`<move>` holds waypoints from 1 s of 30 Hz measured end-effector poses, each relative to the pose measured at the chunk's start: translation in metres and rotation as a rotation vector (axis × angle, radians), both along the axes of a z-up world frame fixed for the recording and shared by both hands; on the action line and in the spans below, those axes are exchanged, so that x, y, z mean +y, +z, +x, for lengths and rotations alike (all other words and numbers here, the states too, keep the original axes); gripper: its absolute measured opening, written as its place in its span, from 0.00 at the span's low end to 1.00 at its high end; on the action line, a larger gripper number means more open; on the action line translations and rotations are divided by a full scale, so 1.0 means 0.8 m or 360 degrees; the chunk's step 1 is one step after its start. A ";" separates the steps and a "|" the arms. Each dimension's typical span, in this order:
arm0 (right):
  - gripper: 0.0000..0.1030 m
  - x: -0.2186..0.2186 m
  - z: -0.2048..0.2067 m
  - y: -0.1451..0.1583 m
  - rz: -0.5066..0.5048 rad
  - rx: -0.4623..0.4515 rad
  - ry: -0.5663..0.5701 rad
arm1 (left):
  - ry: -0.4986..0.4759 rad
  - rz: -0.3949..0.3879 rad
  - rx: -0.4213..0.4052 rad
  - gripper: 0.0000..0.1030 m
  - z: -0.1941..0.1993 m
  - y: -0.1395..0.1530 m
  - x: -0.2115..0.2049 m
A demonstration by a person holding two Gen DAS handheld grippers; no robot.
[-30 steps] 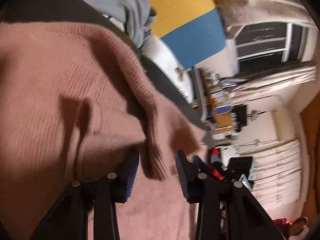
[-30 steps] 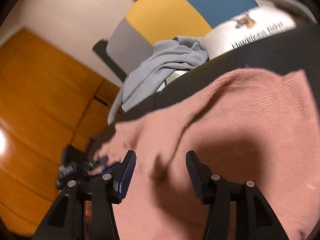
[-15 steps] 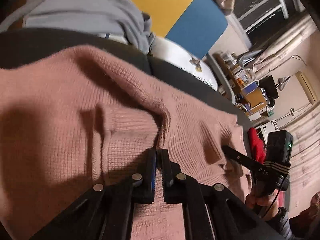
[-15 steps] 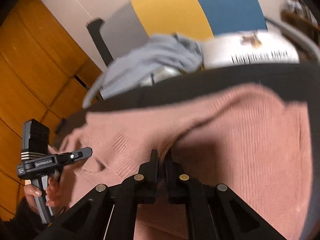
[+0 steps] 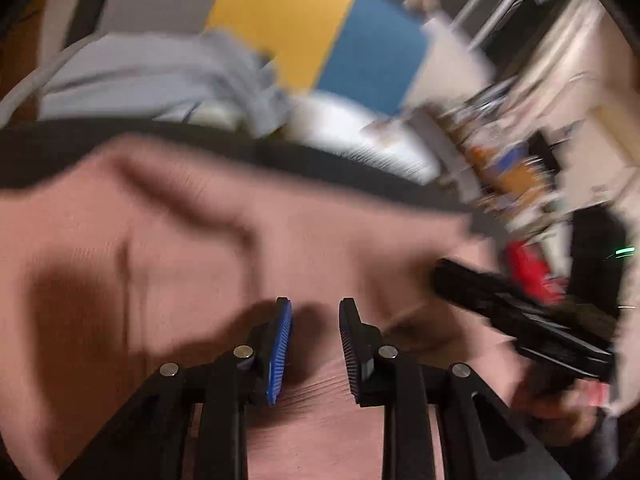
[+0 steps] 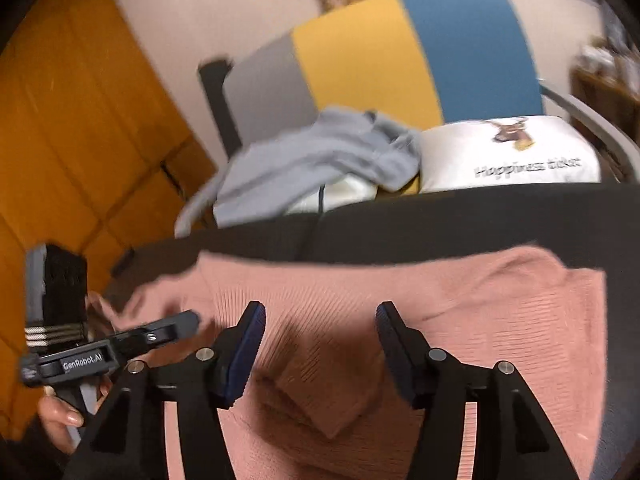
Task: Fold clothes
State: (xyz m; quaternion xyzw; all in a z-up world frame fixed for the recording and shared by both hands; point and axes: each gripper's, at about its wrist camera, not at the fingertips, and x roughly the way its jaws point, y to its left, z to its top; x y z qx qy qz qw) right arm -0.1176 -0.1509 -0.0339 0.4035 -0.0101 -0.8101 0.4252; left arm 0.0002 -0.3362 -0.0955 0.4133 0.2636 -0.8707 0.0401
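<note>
A pink knitted sweater (image 5: 168,264) lies spread on a dark surface (image 5: 48,148); it also shows in the right wrist view (image 6: 512,320). My left gripper (image 5: 315,312) hovers just above the sweater, jaws open with nothing between them; this view is motion-blurred. My right gripper (image 6: 320,316) is open wide above a folded-over flap of the sweater, empty. The right gripper shows at the right of the left wrist view (image 5: 520,312). The left gripper shows at the left of the right wrist view (image 6: 120,344), fingers over the sweater's left edge.
A grey garment (image 6: 312,156) is heaped behind the dark surface, beside a white cushion with a deer print (image 6: 508,156). A grey, yellow and blue panel (image 6: 400,52) stands behind. An orange wooden wall (image 6: 72,128) is at left. Cluttered shelves (image 5: 504,168) are at right.
Both grippers were shut on folds of the sweater half a second ago; both have opened and let go. The left wrist view is now blurred by motion.
</note>
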 end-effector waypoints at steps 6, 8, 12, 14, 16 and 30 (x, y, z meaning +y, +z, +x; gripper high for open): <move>0.68 -0.008 0.015 -0.056 0.0089 0.0043 0.0041 | 0.0075 0.0118 0.0120 0.11 0.011 -0.012 -0.011; 0.71 -0.007 0.014 -0.059 0.0074 0.0035 0.0046 | 0.0096 0.0132 0.0131 0.11 0.013 -0.010 -0.010; 0.76 -0.013 0.019 -0.061 0.0109 0.0073 0.0063 | 0.0177 0.0258 0.0184 0.23 0.043 0.015 -0.010; 0.77 -0.018 0.023 -0.059 0.0125 0.0089 0.0064 | 0.0195 0.0233 0.0175 0.23 0.077 0.027 -0.007; 0.77 -0.013 0.031 -0.049 0.0153 0.0105 0.0014 | 0.0201 0.0205 0.0162 0.25 0.115 0.031 -0.004; 1.00 0.099 0.080 -0.065 -0.0048 -0.0101 -0.0190 | 0.0826 -0.0281 0.0163 0.28 0.345 0.119 -0.111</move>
